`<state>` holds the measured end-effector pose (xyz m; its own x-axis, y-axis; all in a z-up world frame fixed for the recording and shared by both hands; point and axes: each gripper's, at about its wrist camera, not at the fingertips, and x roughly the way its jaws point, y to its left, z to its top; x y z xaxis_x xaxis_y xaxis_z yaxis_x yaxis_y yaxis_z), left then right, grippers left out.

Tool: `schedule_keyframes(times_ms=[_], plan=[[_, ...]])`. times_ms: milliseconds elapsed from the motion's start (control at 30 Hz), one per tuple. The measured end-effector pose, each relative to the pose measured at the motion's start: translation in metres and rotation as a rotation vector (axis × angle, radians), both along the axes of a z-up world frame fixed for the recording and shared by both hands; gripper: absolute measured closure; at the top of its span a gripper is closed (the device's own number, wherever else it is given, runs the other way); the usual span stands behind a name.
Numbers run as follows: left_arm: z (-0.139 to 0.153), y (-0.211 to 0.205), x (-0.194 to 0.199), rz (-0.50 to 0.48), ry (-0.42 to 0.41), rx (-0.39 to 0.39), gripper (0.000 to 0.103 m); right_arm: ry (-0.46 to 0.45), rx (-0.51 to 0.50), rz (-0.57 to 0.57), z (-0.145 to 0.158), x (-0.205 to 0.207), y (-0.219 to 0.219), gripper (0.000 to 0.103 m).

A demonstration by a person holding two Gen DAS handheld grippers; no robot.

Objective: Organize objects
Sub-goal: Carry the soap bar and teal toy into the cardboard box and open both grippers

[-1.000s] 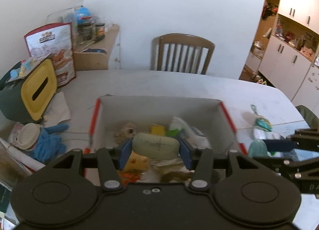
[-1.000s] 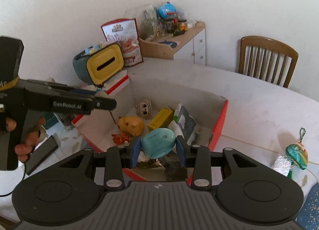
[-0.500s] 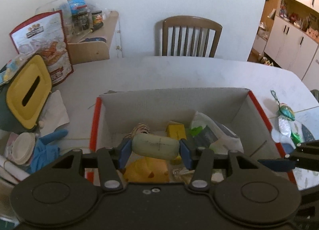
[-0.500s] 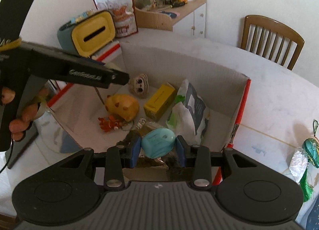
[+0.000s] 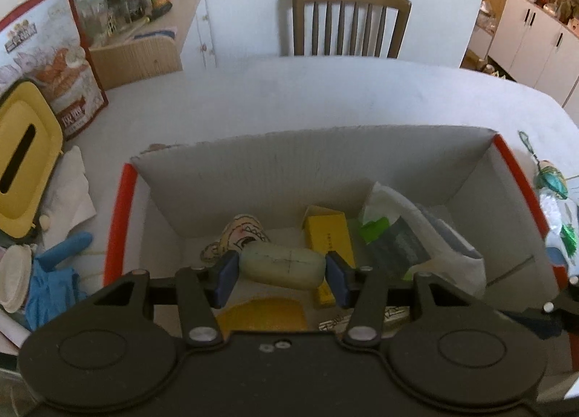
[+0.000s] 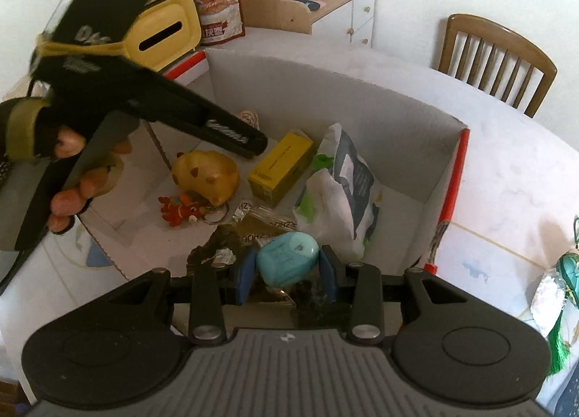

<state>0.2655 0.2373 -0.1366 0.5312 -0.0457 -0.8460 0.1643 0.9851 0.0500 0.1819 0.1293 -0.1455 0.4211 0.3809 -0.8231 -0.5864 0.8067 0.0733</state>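
Observation:
A red-edged cardboard box (image 5: 315,160) (image 6: 362,91) stands on the white table. My left gripper (image 5: 282,267) is shut on a pale green oval soap bar (image 5: 282,265), held above the box interior. My right gripper (image 6: 287,265) is shut on a turquoise rounded case (image 6: 289,261), over the box's near edge. Inside lie a yellow pig toy (image 6: 208,174), a yellow carton (image 6: 280,167) (image 5: 327,236), a plastic bag (image 6: 340,192) (image 5: 409,236), an orange keychain figure (image 6: 181,211) and a small plush (image 5: 242,232). The left gripper's body and the hand holding it show in the right wrist view.
A yellow-lidded tissue box (image 5: 25,156) (image 6: 166,30), a snack bag (image 5: 54,66) and blue gloves (image 5: 50,272) sit left of the box. A teal ornament with a green tassel (image 6: 568,272) (image 5: 552,182) lies right of it. A wooden chair (image 5: 347,19) stands behind the table.
Both grippers have moved forward and tilted down over the box, each keeping its object. The box interior now fills more of both views.

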Motion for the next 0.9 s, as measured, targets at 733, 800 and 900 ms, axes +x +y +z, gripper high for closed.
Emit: schedule_keyframes(times_ms=[733, 800, 900], plan=[[-0.007, -0.003, 0.006, -0.015, 0.074, 0.030, 0.036, 0.006, -0.011, -0.016, -0.004, 0.003, 0.006, 0.062], [-0.006, -0.003, 0.003, -0.018, 0.064, 0.035, 0.035, 0.002, -0.001, -0.022, -0.002, 0.002, 0.004, 0.061], [-0.002, -0.003, -0.003, -0.021, 0.046, 0.034, 0.030, -0.004, 0.021, -0.029, 0.005, -0.001, 0.000, 0.056]])
